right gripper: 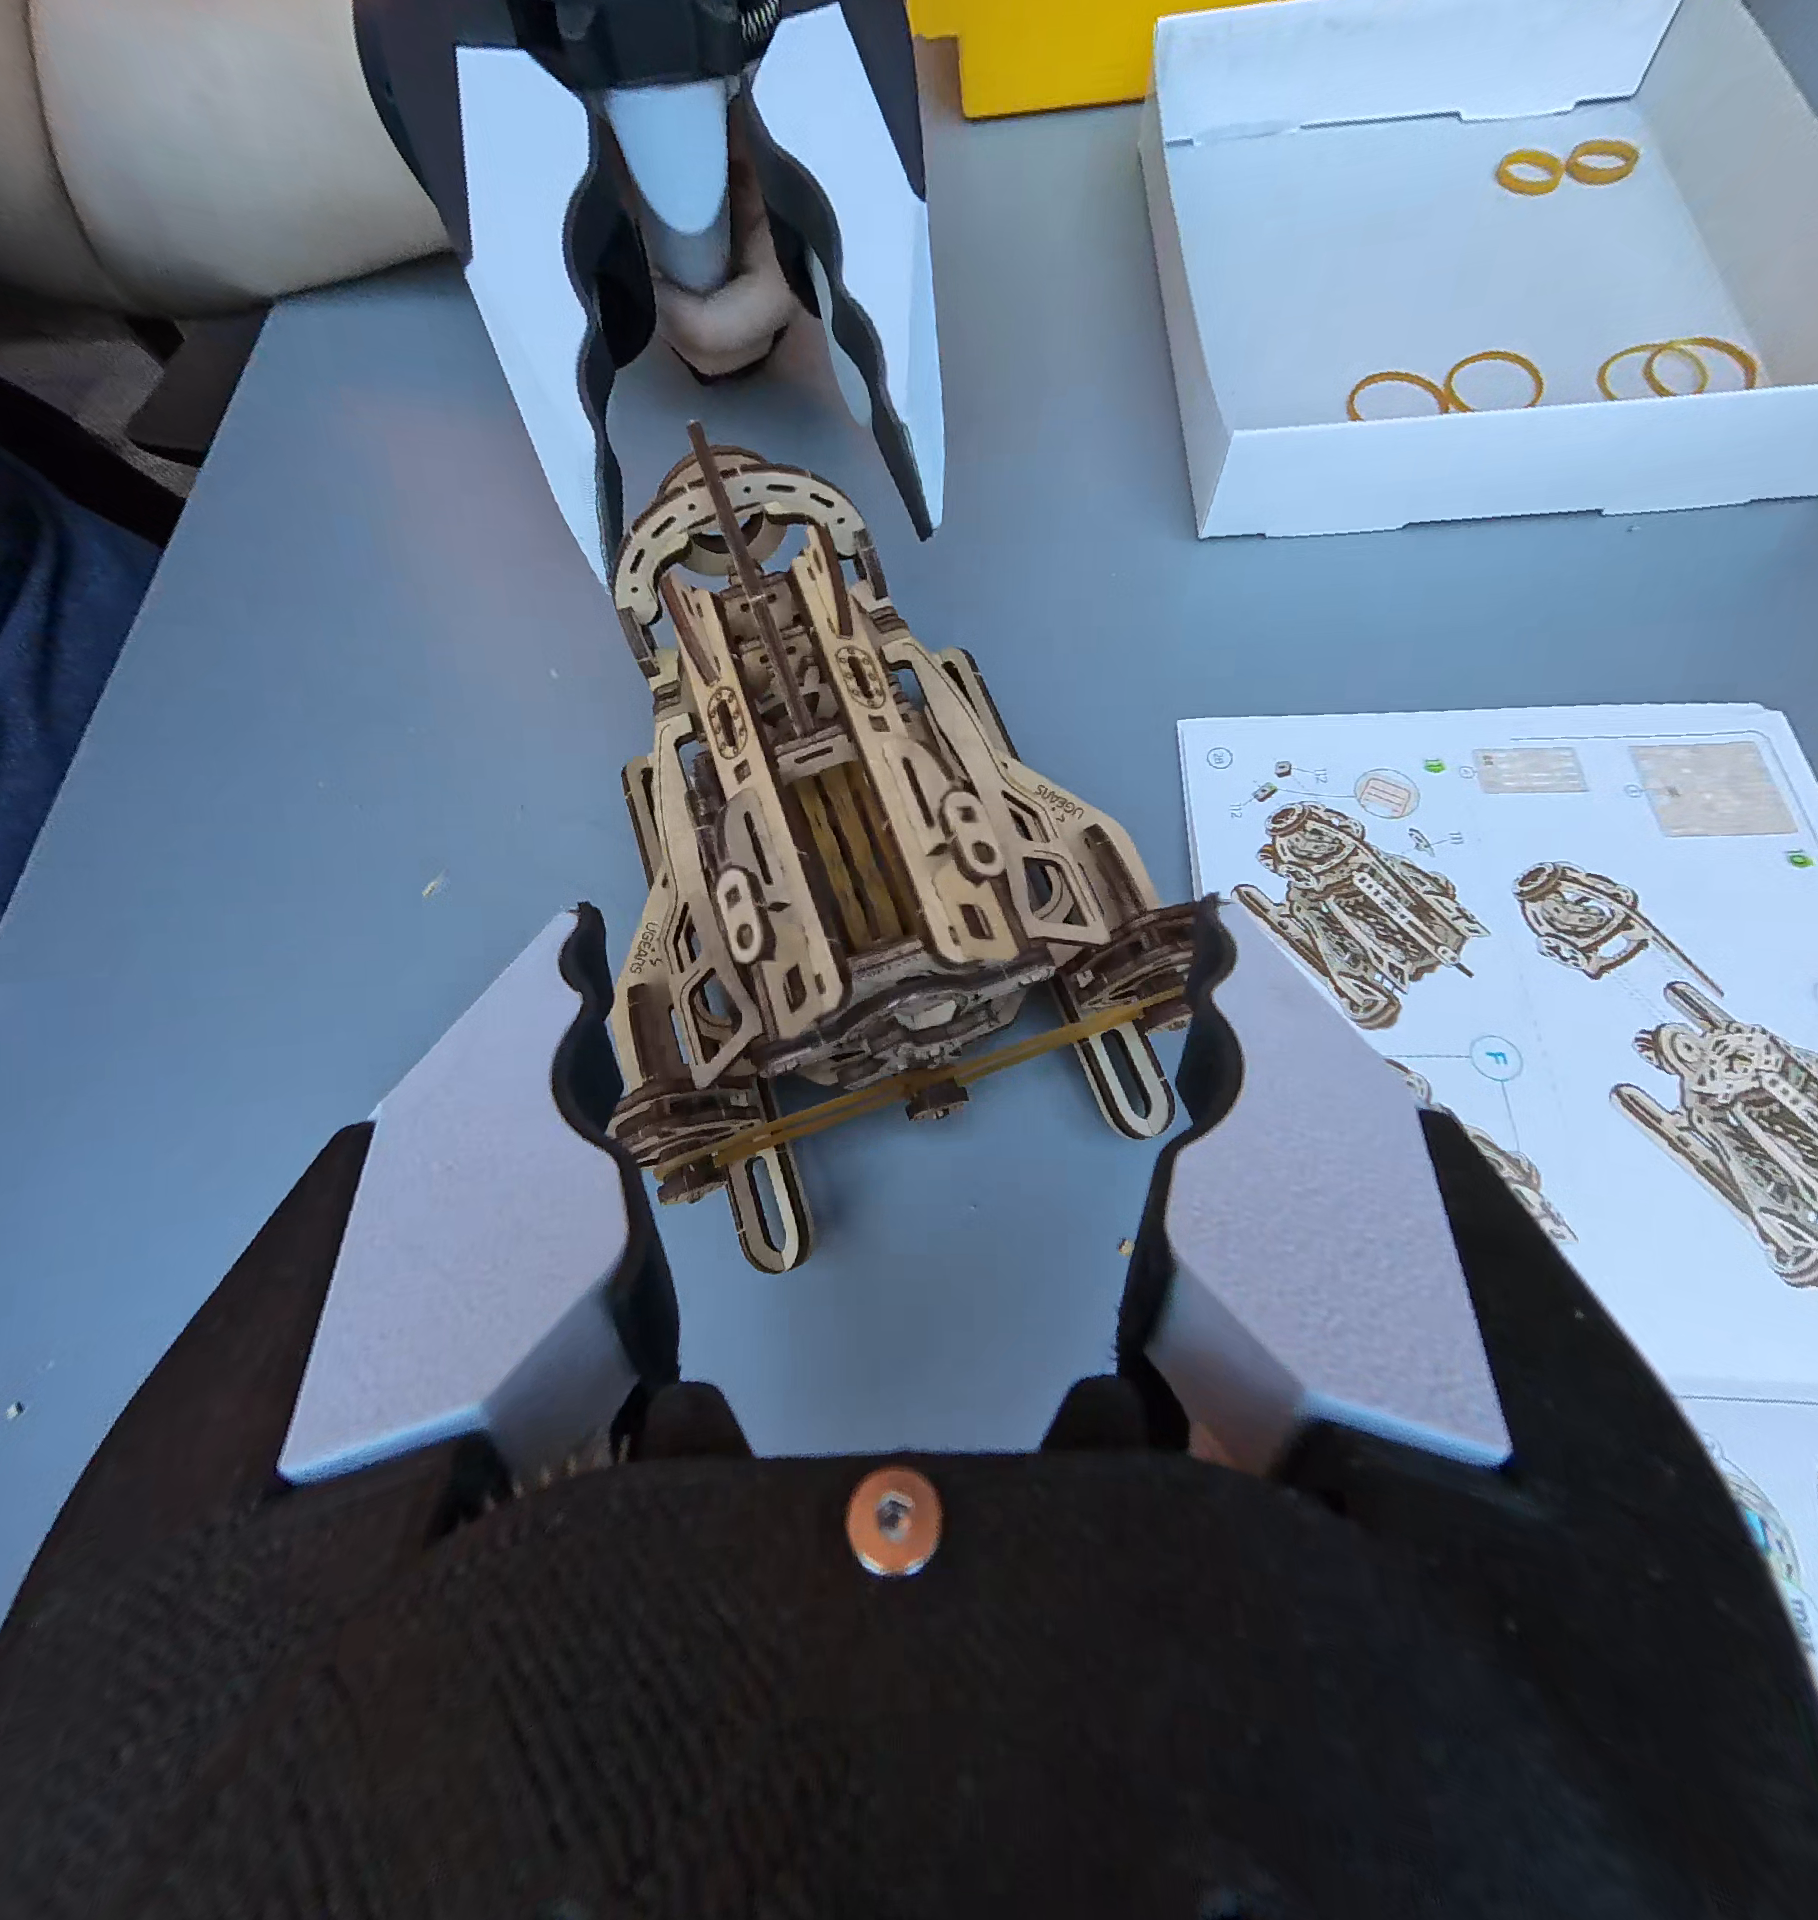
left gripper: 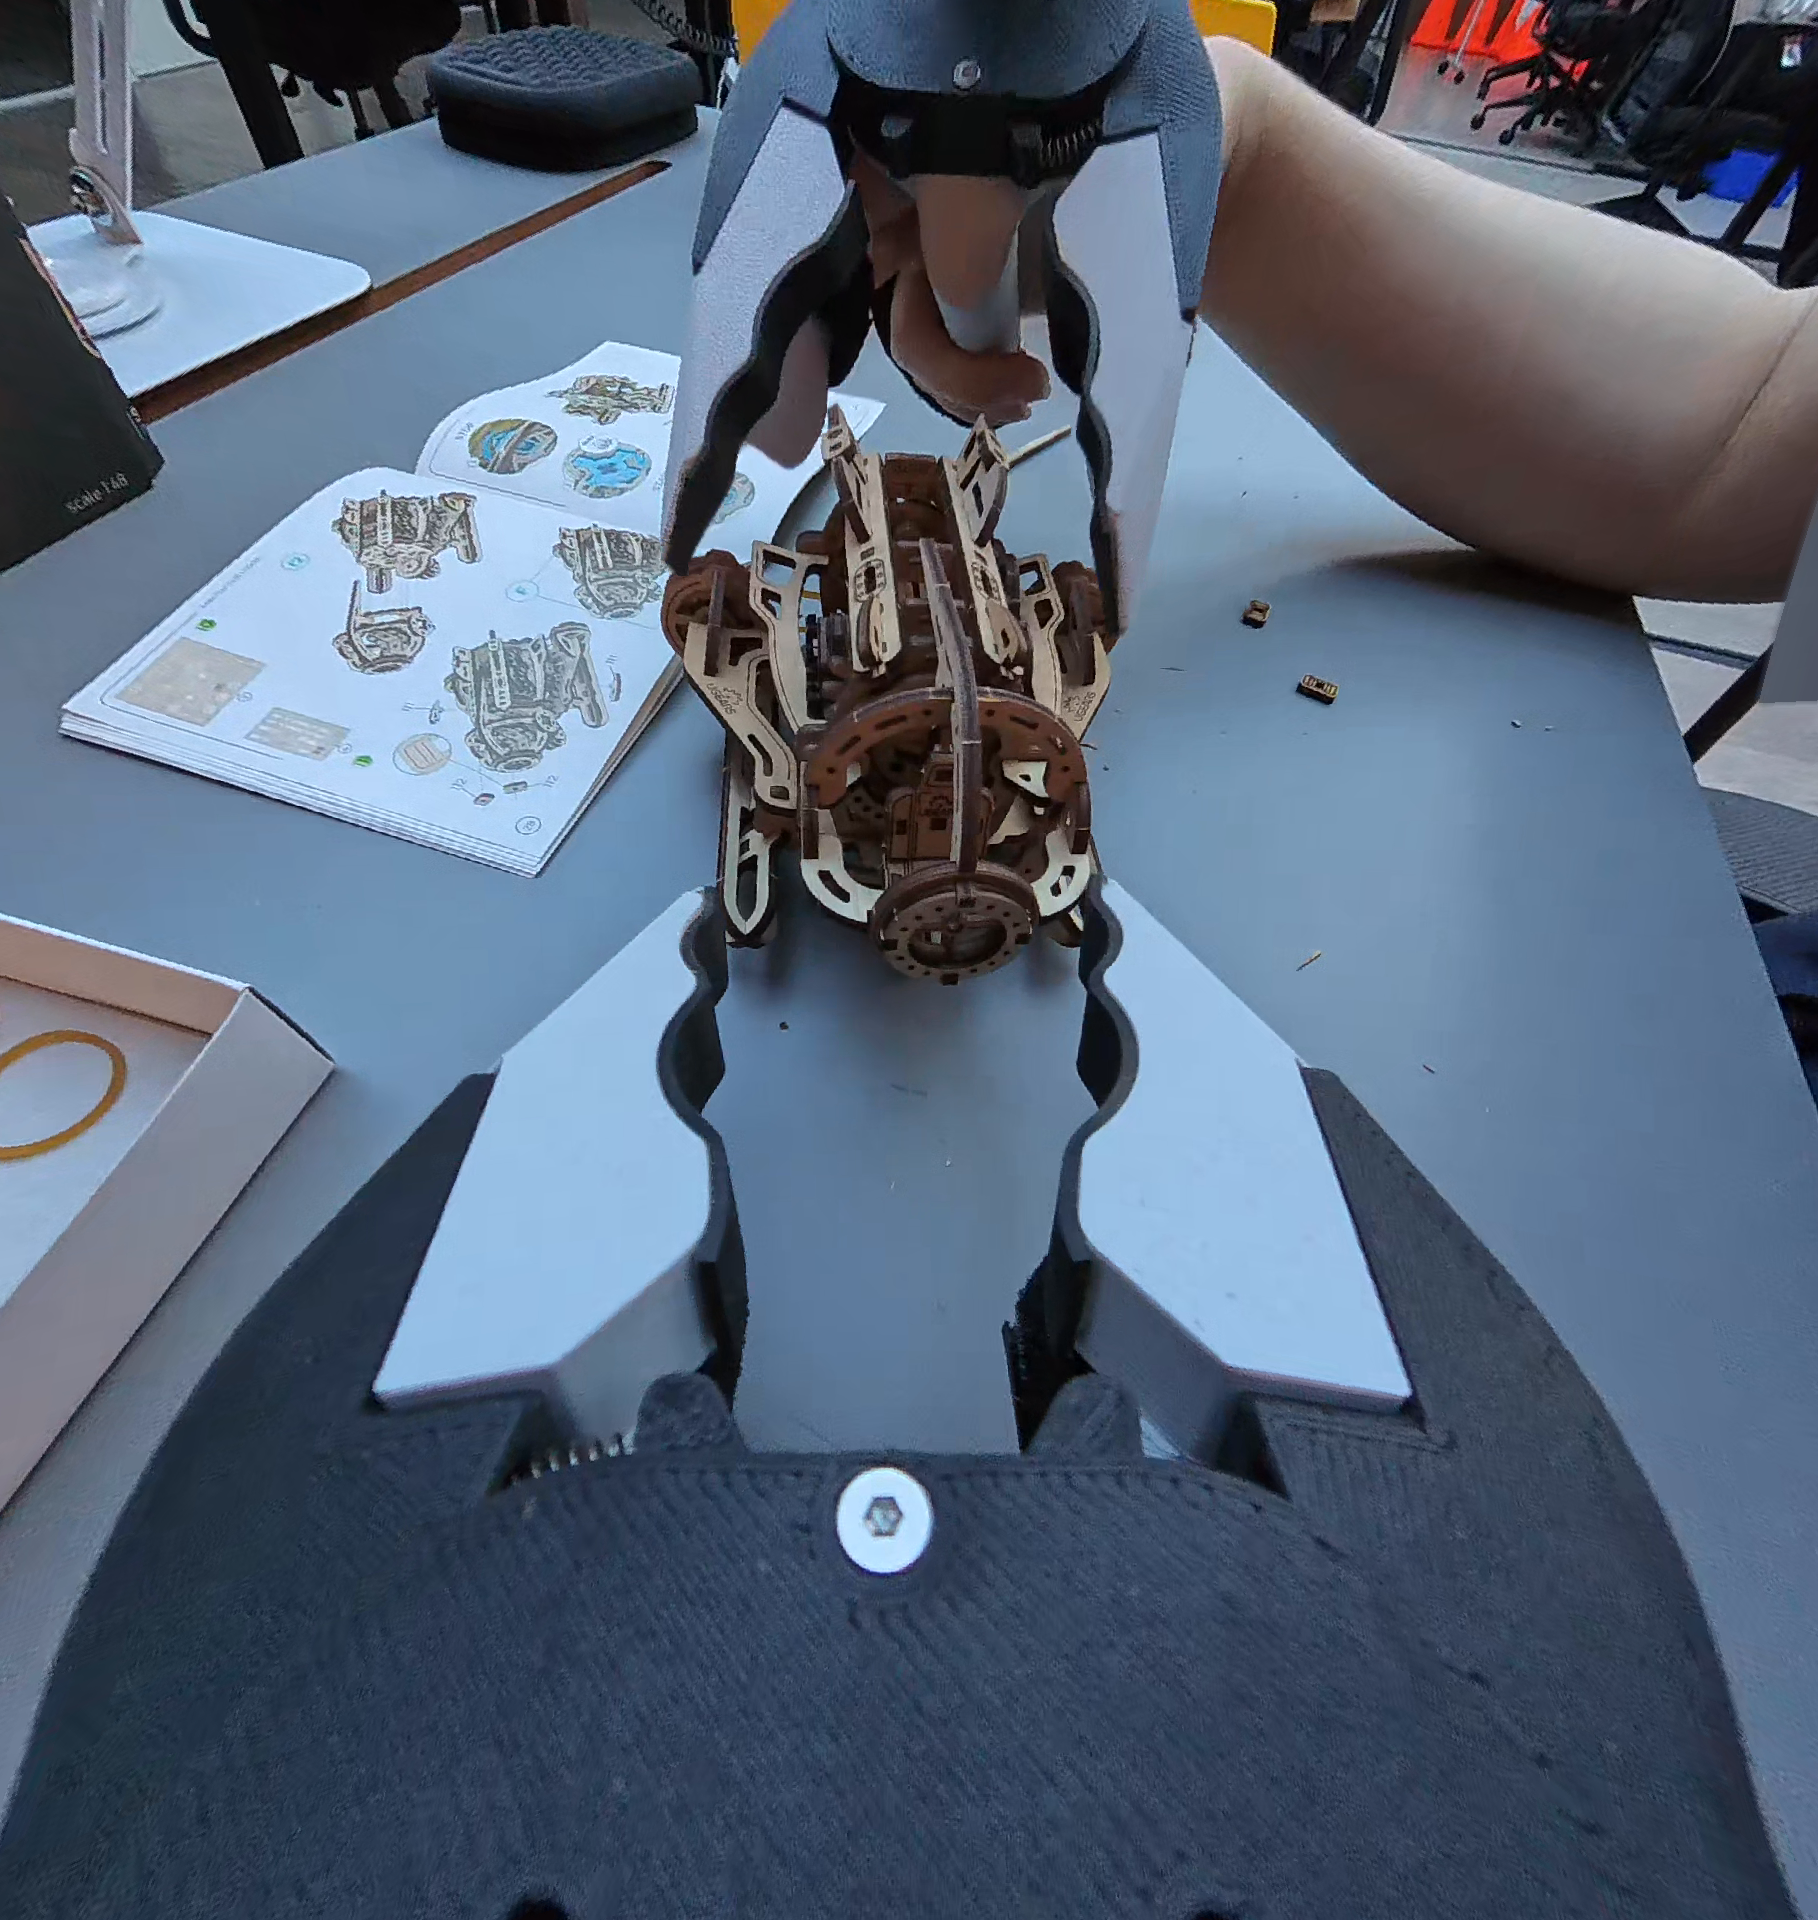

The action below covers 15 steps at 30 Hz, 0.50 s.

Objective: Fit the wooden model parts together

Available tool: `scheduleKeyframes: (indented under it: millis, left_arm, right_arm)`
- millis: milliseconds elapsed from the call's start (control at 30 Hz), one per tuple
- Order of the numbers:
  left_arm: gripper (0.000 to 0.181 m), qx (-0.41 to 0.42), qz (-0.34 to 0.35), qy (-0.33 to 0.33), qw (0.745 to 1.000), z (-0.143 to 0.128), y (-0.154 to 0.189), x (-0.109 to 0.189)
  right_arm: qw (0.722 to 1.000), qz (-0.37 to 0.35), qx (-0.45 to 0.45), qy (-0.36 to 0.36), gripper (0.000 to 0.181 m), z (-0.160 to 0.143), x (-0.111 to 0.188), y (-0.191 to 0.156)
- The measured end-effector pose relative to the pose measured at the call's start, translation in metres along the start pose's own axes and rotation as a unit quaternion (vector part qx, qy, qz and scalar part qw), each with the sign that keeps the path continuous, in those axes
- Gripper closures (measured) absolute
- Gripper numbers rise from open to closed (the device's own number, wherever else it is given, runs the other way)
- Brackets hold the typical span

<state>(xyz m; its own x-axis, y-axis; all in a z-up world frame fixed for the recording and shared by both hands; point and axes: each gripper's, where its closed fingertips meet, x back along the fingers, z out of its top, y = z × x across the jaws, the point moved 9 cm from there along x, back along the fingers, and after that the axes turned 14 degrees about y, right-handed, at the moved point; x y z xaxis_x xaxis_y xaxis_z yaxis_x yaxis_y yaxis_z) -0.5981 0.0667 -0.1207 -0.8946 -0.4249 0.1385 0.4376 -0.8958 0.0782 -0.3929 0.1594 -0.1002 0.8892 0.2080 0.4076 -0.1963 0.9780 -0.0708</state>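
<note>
The wooden model (left gripper: 884, 727), a part-built vehicle of light and dark laser-cut pieces, stands on the grey table (left gripper: 1300, 935). My left gripper (left gripper: 900, 914) is open, its tips on either side of the model's round front end. My right gripper (right gripper: 894, 914) is open wide around the rear end of the model (right gripper: 843, 831), with its fingers (right gripper: 593, 1039) against or almost against the side wheels. A yellow rubber band runs across that rear. Each gripper also shows in the other view, the right one (left gripper: 897, 582) and the left one (right gripper: 768, 545).
An open instruction booklet (left gripper: 365, 675) lies beside the model, and it also shows in the right wrist view (right gripper: 1507, 935). A white box (right gripper: 1404, 457) holds several rubber bands (right gripper: 1497, 379). Two small wooden bits (left gripper: 1318, 686) lie on the table. A person's forearm (left gripper: 1507, 364) rests behind.
</note>
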Motion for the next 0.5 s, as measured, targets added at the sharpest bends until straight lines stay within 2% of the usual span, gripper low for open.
scheduleKeyframes:
  millis: [200, 333, 500]
  left_arm:
    - [0.117, -0.006, 0.0, -0.005, 1.0, -0.001, 0.001, -0.002]
    - [0.13, 0.001, -0.017, -0.004, 1.0, 0.0, 0.003, -0.003]
    - [0.13, 0.012, -0.016, 0.008, 1.0, 0.002, 0.004, -0.005]
  right_arm:
    - [0.995, -0.048, 0.064, -0.055, 0.062, 0.011, -0.013, -0.009]
    - [0.981, -0.085, 0.146, -0.092, 0.062, 0.023, -0.024, -0.02]
    - [0.969, -0.104, 0.196, -0.109, 0.076, 0.031, -0.026, -0.027]
